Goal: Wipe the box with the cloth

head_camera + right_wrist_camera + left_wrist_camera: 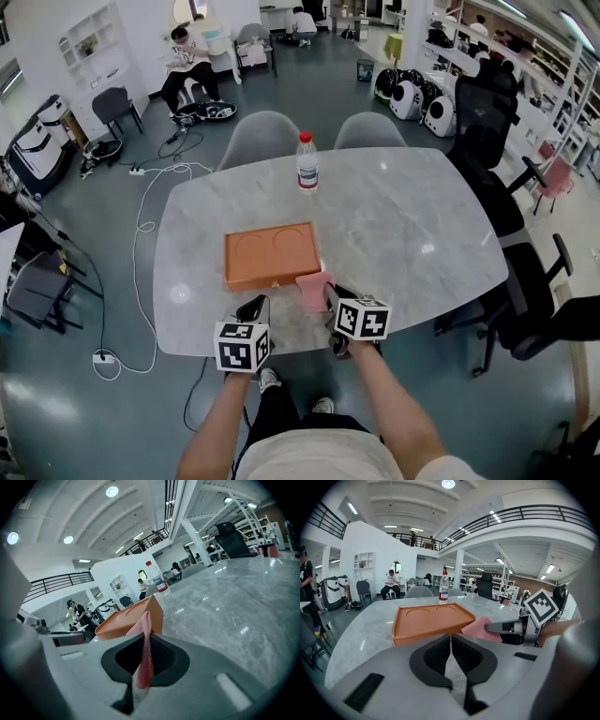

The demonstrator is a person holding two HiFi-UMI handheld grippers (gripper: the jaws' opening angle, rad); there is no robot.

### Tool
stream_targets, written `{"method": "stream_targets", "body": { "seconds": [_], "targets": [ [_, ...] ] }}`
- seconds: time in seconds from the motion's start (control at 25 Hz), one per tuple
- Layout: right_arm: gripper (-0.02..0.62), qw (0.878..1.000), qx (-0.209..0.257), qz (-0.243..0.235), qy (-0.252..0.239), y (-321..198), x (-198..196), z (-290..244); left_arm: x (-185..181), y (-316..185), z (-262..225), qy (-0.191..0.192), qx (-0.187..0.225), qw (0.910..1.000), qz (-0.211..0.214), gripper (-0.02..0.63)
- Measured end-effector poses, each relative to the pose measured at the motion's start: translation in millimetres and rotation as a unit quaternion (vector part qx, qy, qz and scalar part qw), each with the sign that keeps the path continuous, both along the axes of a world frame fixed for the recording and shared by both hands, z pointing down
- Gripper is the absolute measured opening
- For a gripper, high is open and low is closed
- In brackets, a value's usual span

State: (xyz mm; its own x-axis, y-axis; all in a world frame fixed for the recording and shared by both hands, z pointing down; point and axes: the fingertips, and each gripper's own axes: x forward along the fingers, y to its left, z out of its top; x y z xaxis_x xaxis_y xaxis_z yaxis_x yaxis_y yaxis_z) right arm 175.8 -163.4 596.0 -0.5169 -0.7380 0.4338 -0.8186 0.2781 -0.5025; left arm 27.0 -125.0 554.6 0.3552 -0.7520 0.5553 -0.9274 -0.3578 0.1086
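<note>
Your right gripper (pixel 143 654) pinches a pink cloth (pixel 145 641) between its jaws; the cloth stands edge-on and sticks out past the jaw tips toward the box. The orange box (pixel 271 255) lies flat on the grey marble desk (pixel 412 234), closer to your edge than to the far one, with two round hollows in its top. From your head view, the cloth sits just at the box's near right corner, though you cannot tell from any view whether it touches the box. Your left gripper (pixel 451 643) has its jaws pressed together with nothing between them. It hangs low over the desk just in front of the box's near side, beside your right gripper. A plastic bottle (pixel 307 161) with a red cap stands upright near the far edge of the desk, well apart from the box.
</note>
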Motion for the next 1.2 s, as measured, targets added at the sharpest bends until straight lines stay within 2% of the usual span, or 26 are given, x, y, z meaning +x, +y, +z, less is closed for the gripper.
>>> {"method": "stream_targets", "body": {
  "seconds": [0.16, 0.52, 0.92, 1.2],
  "targets": [
    [0.017, 0.999, 0.021, -0.015, 0.023, 6, 1, -20, 7, 0, -12, 0.007, 0.008, 0.9999, 0.007, 0.017],
    [0.017, 0.995, 0.077, -0.026, 0.057, 16, 1, -80, -5, 7, -46, 0.006, 0.028, 0.9996, 0.007, 0.017],
    [0.017, 0.983, 0.162, -0.018, 0.083, 13, 6, -156, -20, 4, -83, -0.003, 0.062, 0.998, 0.005, 0.017],
    [0.015, 0.976, 0.195, -0.019, 0.096, 15, 0, -184, -30, -8, -91, -0.01, 0.071, 0.9974, 0.014, 0.017]
  ]
}}
